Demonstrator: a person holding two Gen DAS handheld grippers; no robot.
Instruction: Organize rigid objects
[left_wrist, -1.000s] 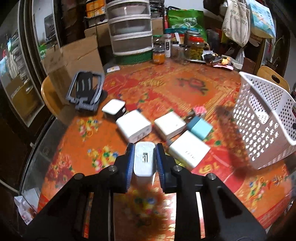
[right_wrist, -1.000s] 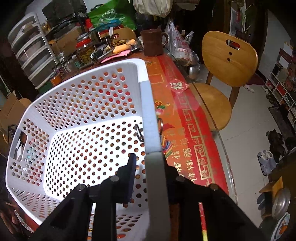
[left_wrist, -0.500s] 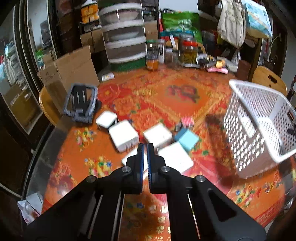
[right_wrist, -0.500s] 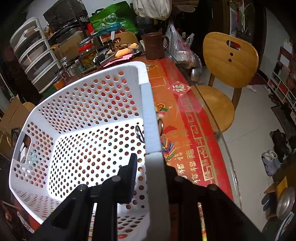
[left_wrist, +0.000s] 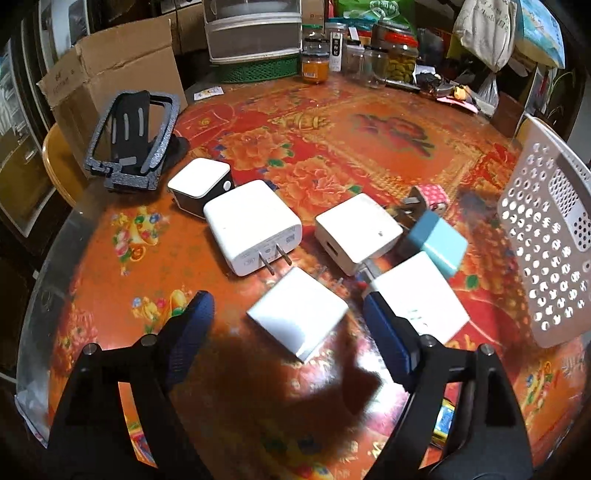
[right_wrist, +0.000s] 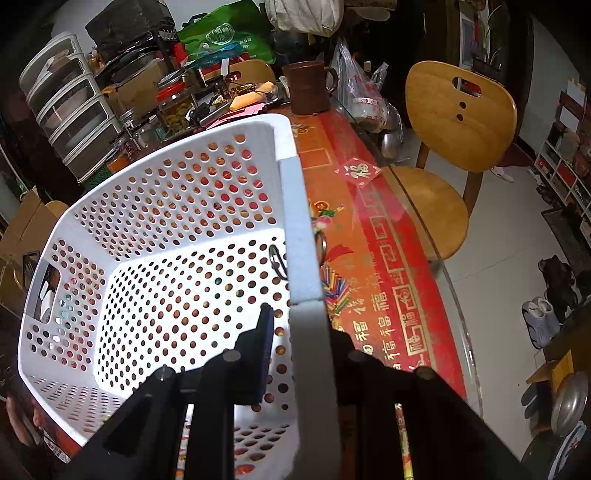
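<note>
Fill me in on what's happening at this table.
A person with a gripper in each hand is sorting chargers into a white basket. The right gripper is shut on the basket's rim, steadying it; the basket looks empty. The left gripper has just been opening its jaws and hangs open around a white charger on the table, not gripping it. Several other chargers lie nearby.

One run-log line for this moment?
left hand-held gripper: just opened, straddling white charger | right hand-held gripper: shut on basket rim | basket: empty
</note>
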